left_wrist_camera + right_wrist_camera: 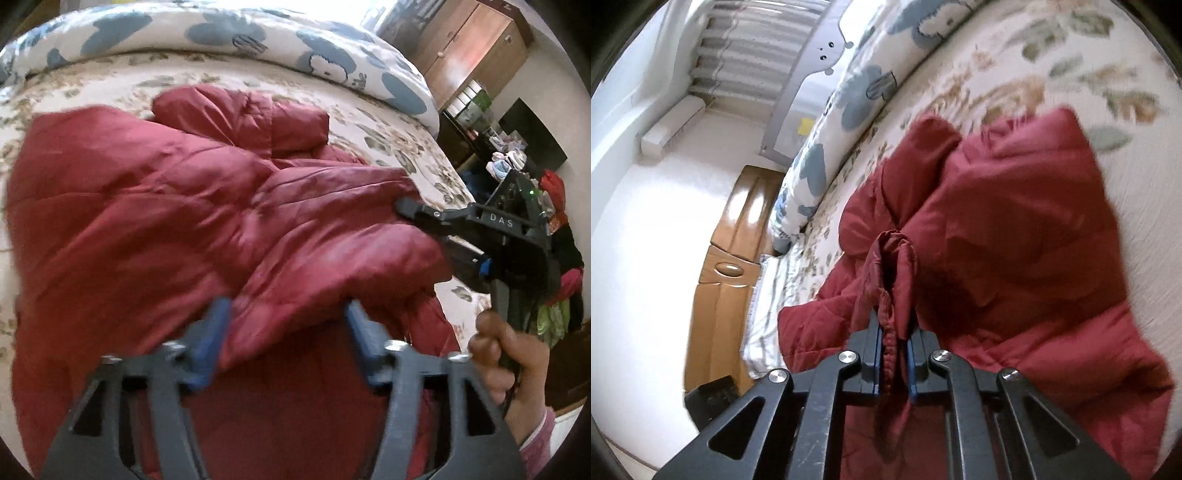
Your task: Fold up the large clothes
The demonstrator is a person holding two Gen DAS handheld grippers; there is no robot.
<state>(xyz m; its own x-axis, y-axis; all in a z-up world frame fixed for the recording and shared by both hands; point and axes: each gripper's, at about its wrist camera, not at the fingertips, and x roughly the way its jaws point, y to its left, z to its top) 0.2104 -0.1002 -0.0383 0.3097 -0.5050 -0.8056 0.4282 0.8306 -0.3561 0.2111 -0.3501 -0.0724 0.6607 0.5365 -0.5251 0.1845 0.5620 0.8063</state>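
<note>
red jacket (1015, 229) pinched in right tool (894, 354); left tool (286, 332) agape.

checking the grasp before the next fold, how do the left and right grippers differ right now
The left gripper has its blue pads spread apart, with a puffy fold of the red jacket between them but unpinched; the right gripper is clamped shut on a bunched edge of the jacket. In the left wrist view, the right gripper reaches in sideways at the jacket's right edge, while the left points down over its near side. Both are dark-framed with blue pads, working the same jacket on the bed.
</note>
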